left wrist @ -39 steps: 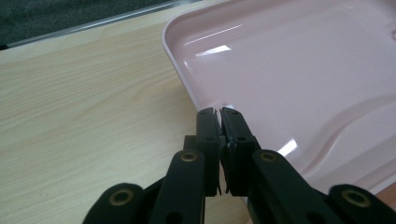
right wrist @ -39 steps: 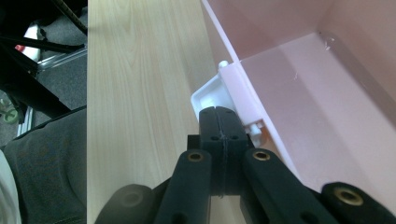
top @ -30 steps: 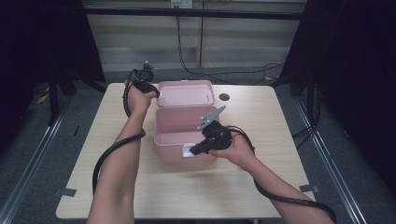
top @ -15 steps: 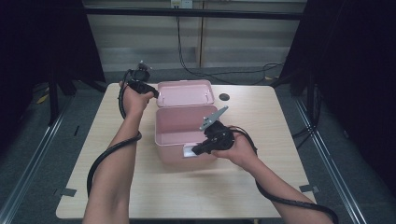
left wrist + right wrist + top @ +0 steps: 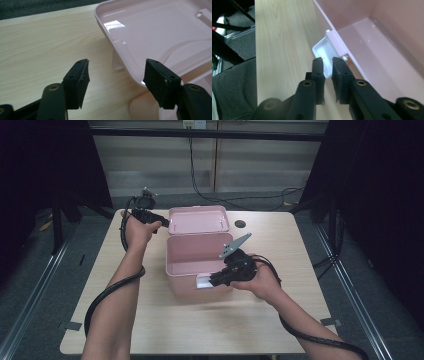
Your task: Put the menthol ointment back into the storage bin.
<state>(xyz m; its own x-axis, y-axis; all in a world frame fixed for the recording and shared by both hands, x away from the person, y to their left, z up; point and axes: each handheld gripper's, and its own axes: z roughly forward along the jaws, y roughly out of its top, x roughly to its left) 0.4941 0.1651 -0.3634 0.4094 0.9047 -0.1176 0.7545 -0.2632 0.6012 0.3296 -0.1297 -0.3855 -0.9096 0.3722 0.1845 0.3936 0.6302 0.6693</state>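
A pink plastic box [image 5: 195, 255] stands open on the wooden table [image 5: 150, 320], its lid [image 5: 197, 220] tipped back. My left gripper [image 5: 159, 222] sits at the lid's left corner. Its jaws have just been opening and stand wide [image 5: 116, 68], with the lid's rim [image 5: 135, 80] between them and close to the right one. My right gripper [image 5: 207, 281] is at the box's front wall by the white latch [image 5: 202, 282]. Its jaws [image 5: 327, 61] have just been opening a little, and the latch's [image 5: 323, 53] lower edge lies in the narrow gap.
A small black round mark [image 5: 240, 224] lies on the table behind the lid. Thick black cables trail from both grippers along the forearms. Bare wood [image 5: 45, 42] stretches left of the box. Dark floor and black frame posts surround the table.
The left gripper's jaws have spread and the hand has drawn slightly left from the lid's corner. The right gripper's jaws have parted a little at the latch. The box and lid have not moved.
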